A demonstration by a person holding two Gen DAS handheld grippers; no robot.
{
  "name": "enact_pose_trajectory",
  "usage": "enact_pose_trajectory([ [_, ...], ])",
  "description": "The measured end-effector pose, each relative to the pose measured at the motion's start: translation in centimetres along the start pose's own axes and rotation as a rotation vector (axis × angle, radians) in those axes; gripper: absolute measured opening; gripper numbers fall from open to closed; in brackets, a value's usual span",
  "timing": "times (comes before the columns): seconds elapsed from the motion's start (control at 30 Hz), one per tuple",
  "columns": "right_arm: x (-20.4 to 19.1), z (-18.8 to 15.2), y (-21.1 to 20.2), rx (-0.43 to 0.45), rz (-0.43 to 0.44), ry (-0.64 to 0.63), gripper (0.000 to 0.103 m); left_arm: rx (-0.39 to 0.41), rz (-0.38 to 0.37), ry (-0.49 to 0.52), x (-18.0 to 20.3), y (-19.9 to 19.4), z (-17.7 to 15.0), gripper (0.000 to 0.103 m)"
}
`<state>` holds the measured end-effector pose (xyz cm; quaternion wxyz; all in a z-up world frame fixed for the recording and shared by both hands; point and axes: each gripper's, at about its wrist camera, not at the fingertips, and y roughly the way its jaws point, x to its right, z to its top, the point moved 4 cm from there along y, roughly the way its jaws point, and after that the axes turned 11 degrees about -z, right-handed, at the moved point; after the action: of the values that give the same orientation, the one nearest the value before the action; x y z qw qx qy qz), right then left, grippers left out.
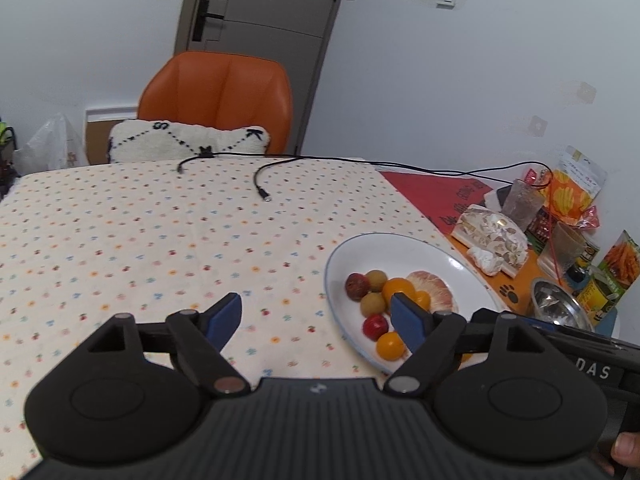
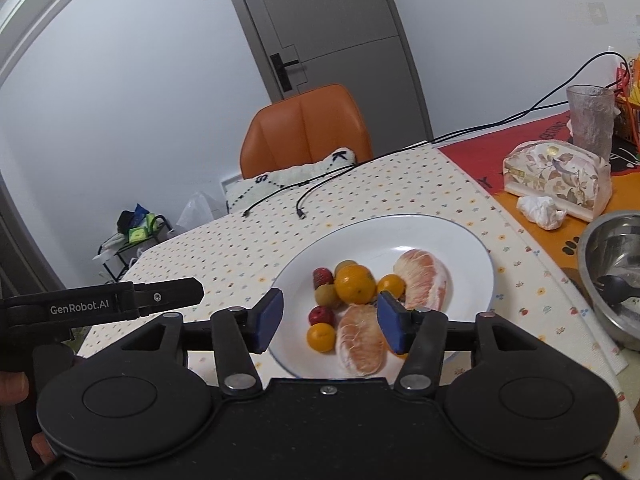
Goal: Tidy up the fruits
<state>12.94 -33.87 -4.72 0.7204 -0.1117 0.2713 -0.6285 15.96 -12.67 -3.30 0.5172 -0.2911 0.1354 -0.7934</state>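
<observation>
The fruits are gathered on a white oval ceramic plate with a thin blue rim (image 2: 460,240), which is set near the right edge of the dotted cream tablecloth (image 1: 140,240), toward the near side. On the plate are found a large round orange citrus (image 2: 355,284), two small orange kumquats (image 2: 321,337), two small red fruits (image 2: 322,276), two tan round fruits, and two peeled pink pomelo segments (image 2: 424,278). All lie touching or just beside one another in the plate's near half.

The right gripper (image 2: 328,322) is held released, jaws spread, above the near rim of the plate; the nearer pomelo segment (image 2: 362,346) is seen between its blue pads (image 2: 267,320), with nothing grasped. The left gripper (image 1: 316,322) is likewise released and empty, its right pad over the plate's left rim and its left pad over bare cloth.

The step in hand is judged to be selection and approach; no fruit appears to be lifted yet. For the next move, one piece must be centred between the pads and a gentle closure applied, since the peeled segments are likely to crush easily. A steel bowl (image 2: 612,276) just beyond the right edge of the cloth may serve as a destination; this cannot be confirmed.
</observation>
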Motion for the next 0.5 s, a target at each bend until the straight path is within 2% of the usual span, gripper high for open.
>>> enact_pose_trajectory([
  [0.3, -0.6, -0.3, -1.4, 0.015, 0.054, -0.012, 0.064, 0.024, 0.082, 0.002, -0.4, -2.4, -0.5, 0.086],
  [0.5, -1.4, -0.5, -2.6, 0.031, 0.086, -0.023, 0.078, 0.040, 0.143, -0.005, -0.6, -4.4, -0.9, 0.092],
])
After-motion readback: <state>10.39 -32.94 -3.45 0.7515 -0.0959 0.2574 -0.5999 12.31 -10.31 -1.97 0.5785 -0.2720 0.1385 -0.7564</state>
